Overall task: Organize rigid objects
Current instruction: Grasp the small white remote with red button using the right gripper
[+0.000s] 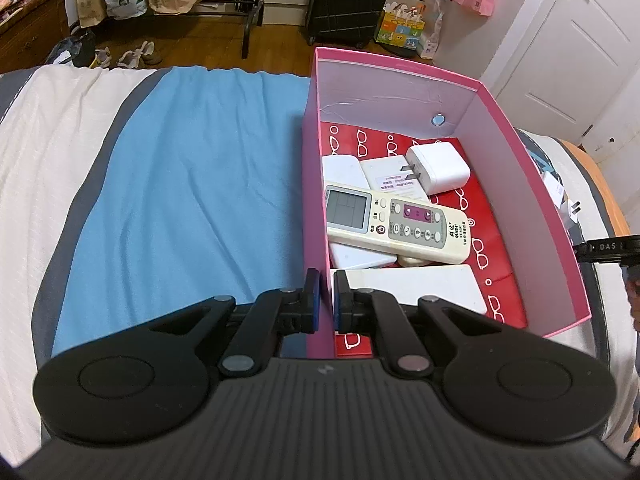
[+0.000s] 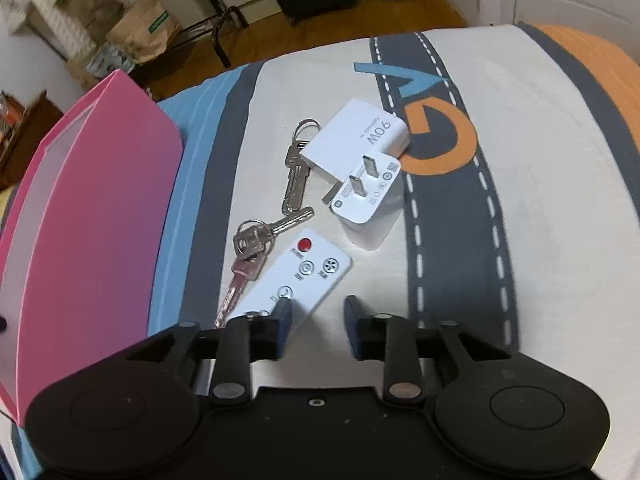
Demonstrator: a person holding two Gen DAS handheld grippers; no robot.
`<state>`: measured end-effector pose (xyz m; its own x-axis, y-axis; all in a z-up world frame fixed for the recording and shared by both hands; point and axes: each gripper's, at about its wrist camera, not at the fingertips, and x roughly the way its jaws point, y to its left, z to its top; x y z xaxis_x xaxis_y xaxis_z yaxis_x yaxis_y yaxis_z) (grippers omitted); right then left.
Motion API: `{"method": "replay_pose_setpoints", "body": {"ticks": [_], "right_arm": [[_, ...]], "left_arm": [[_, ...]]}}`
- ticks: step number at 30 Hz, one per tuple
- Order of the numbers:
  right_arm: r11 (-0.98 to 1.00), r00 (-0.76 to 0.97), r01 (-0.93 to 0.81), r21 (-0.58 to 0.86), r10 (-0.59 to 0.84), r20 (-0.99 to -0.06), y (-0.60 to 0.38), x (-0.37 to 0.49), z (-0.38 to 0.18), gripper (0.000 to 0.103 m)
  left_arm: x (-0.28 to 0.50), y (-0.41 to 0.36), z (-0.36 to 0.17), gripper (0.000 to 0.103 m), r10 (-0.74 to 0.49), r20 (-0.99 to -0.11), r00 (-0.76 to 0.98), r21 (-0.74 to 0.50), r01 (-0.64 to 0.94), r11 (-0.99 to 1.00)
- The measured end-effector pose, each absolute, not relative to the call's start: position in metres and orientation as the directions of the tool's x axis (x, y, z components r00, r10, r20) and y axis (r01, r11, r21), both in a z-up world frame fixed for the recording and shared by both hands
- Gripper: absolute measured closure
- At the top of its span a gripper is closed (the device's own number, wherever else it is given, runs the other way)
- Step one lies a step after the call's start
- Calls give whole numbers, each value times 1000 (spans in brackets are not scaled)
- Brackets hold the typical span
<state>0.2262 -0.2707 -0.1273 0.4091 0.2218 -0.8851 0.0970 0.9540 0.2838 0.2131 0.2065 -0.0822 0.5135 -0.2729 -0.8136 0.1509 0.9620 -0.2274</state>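
Remote (image 2: 292, 284) partly hidden behind right gripper (image 2: 318, 312).

Box (image 1: 316, 152) on bed (image 2: 520, 160), remotes (image 1: 396, 224) and charger (image 1: 438, 170) inside, keys (image 2: 294, 184) right of box.

Pink box (image 1: 532, 216), open-topped, directly ahead of left gripper (image 1: 326, 300); contains cream remote (image 1: 396, 224) lying flat over white slabs, white charger (image 1: 440, 168) beyond; ahead of right gripper (image 2: 318, 320): small white remote (image 2: 296, 280) (nearest, flat), keys (image 2: 256, 240), two white chargers (image 2: 360, 160) beyond.
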Motion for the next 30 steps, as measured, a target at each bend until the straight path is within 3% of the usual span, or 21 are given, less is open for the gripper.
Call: {"method": "replay_pose_setpoints", "body": {"ticks": [5,8,11,17,21,26,28,30], "right_arm": [[994,464,-21,112,109,-879,-236,239,-129,46],[997,480,-64,50,75,-874,-224,239,-129,43],[992,485,-120,31,86,-870,-222,237,-132,32],[981,468,-177,-75,17,-883,-223,215,-125,39],[981,440,-178,-74,12,-898,-233,207,-119,58],[980,472,-189,-68,30,-881,-233,215,-124,56],[964,521,-231,-128,12,-854,-229,218,-129,54],[961,519,-255,-110,40,-854,-230,220,-130,60]], "left_arm": [[212,204,-82,97,-270,-813,515,-220,158,963],[212,206,-83,97,-279,-813,511,-232,156,960],[212,207,-83,97,-280,-812,512,-233,156,960],[213,208,-83,97,-286,-812,509,-242,152,958],[212,208,-84,97,-290,-810,510,-248,150,957],[212,207,-83,97,-288,-811,509,-247,149,958],[212,207,-83,97,-288,-812,508,-247,149,958],[211,207,-84,97,-288,-812,507,-251,143,957]]}}
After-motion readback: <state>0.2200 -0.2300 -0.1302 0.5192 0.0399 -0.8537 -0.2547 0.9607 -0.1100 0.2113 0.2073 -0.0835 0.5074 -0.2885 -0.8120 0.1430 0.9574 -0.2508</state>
